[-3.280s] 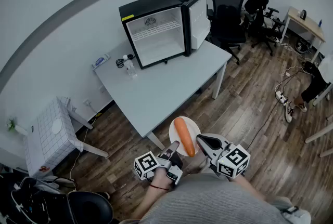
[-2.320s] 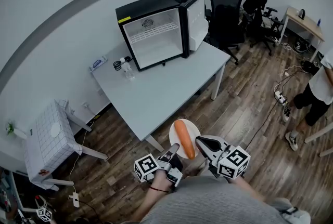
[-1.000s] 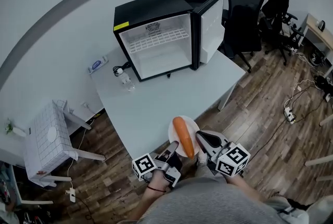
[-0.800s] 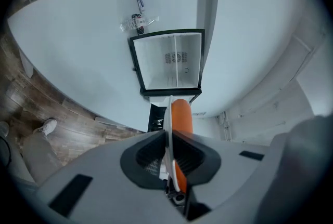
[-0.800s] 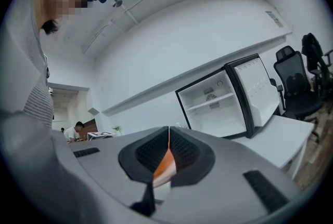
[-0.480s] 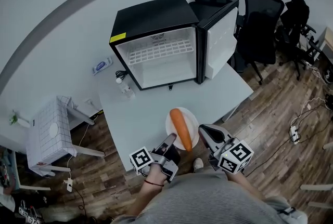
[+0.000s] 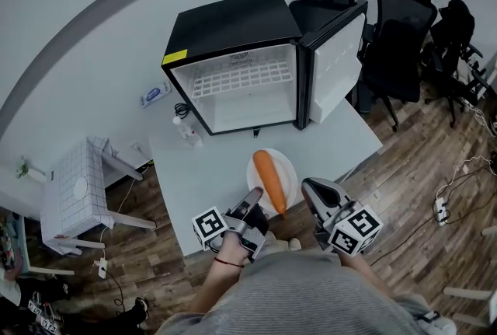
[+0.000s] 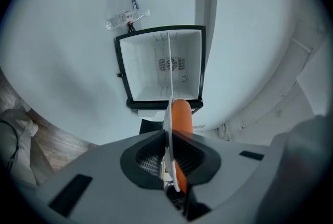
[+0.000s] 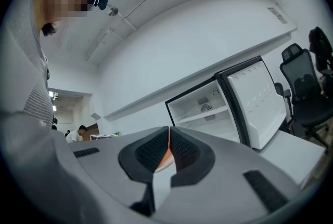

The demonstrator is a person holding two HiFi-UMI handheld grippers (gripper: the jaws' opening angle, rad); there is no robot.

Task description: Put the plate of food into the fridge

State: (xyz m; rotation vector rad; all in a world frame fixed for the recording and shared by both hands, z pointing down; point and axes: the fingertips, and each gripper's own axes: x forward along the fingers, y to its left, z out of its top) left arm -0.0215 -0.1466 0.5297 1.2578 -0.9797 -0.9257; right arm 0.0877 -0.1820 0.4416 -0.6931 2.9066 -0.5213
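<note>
The plate (image 7: 288,169) is held level in the air over the near edge of the bench (image 7: 210,170), in front of the fridge (image 7: 233,22) and still well apart from it. A carrot (image 7: 269,176) lies across the plate. Its long axis runs from the person towards the open fridge, leaning a little to the left at the far end. The thick end is the far one and the tapered tip points back at the person.

The left tongs (image 7: 252,200) are clenched on the plate's near-left rim. In the left gripper view the plate (image 8: 167,119) shows edge-on as a thin white line pinched between the pads of the left tongs (image 8: 167,137). There the carrot (image 8: 181,116) lies just to the right of that line, with the fridge (image 8: 151,77) straight ahead.

The right tongs (image 7: 308,187) sit at the plate's right rim. In the right gripper view the right tongs (image 9: 168,145) are clenched to a narrow slit, with a sliver of white and orange showing in it. They appear to nip the plate's rim, though the contact itself is hard to make out.

The fridge stands at the back of the bench with its door (image 7: 338,65) swung out to the right and a white wire shelf (image 7: 242,78) across the upper part of the cavity. A small clear bottle (image 7: 186,131) stands on the bench just left of the fridge. Black office chairs (image 7: 404,38) are behind the door.
</note>
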